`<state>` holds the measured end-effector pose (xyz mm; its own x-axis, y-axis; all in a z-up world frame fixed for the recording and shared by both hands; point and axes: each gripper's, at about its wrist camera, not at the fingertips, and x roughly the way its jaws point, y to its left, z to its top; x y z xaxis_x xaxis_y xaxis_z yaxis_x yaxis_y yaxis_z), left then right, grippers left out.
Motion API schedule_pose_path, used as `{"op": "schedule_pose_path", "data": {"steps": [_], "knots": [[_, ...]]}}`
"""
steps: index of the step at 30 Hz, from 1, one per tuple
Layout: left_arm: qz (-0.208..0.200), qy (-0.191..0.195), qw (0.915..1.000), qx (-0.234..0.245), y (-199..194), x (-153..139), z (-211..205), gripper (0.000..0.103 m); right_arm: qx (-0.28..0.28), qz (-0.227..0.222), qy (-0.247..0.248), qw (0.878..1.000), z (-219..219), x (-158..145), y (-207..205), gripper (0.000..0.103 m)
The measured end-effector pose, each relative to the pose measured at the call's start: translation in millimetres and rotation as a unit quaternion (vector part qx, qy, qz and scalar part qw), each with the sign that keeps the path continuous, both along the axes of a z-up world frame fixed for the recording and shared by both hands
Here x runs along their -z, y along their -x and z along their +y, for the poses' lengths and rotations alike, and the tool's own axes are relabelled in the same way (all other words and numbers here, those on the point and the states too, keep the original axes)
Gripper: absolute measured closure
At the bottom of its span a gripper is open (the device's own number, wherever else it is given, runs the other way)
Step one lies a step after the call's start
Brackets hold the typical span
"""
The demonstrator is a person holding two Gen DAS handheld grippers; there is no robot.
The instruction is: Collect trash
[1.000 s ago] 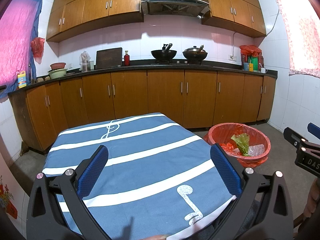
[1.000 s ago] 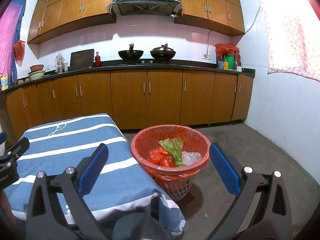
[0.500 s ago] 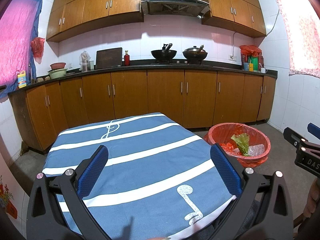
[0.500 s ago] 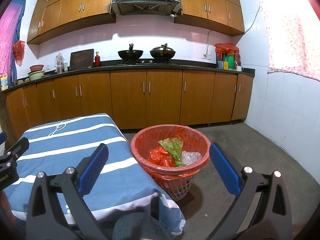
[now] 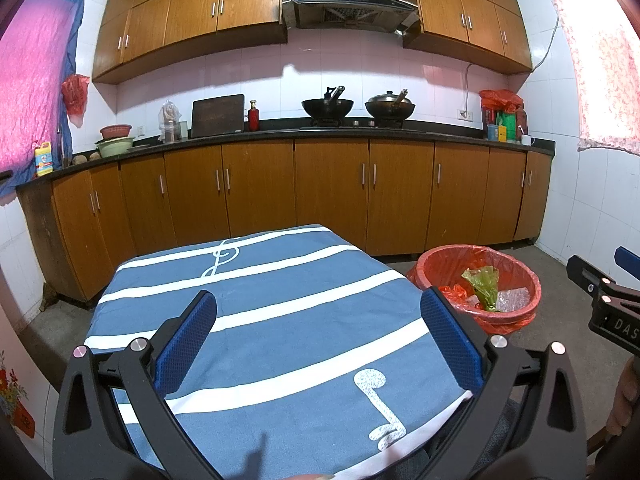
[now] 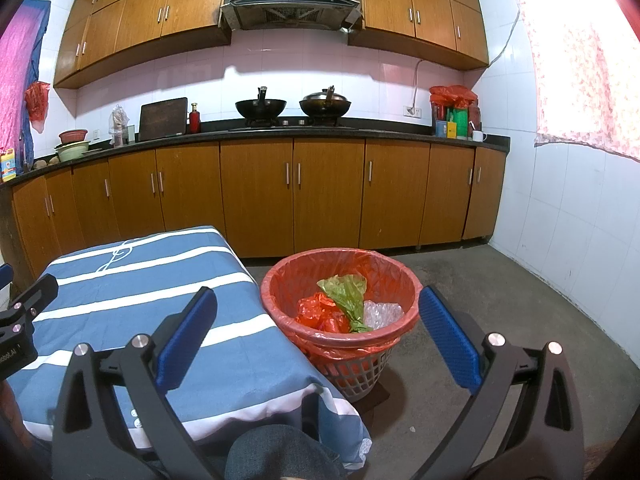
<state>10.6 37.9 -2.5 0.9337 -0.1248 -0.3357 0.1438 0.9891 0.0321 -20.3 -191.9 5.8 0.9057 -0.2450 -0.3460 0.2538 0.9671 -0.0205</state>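
A waste basket with a red liner (image 6: 280, 280) (image 5: 424, 272) stands on the floor right of the table. Inside lie red plastic scraps (image 6: 320, 314), a green wrapper (image 6: 344, 292) (image 5: 482, 284) and clear bubble wrap (image 6: 382, 314). My left gripper (image 5: 318, 320) hovers open over the blue striped tablecloth (image 5: 260, 292) with nothing between its fingers. My right gripper (image 6: 318, 318) is open too, held in front of the basket and the table's right edge, holding nothing. No loose trash shows on the cloth.
Wooden cabinets (image 5: 332, 192) and a dark counter (image 5: 280, 134) with two woks (image 5: 328, 106), bowls and bottles run along the far wall. Bare concrete floor (image 6: 480, 292) lies to the right, bounded by a white tiled wall (image 6: 560, 220). A knee (image 6: 280, 456) sits below the right gripper.
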Motion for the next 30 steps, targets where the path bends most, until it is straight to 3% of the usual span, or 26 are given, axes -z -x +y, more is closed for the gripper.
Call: {"op": "schedule_pose_path", "data": {"steps": [30], "knots": [[0.005,0.003,1.0,-0.003,1.0,3.0,-2.4,0.002,0.0,0.001,-0.001,1.0,-1.2,-0.1,0.6,0.004]]}}
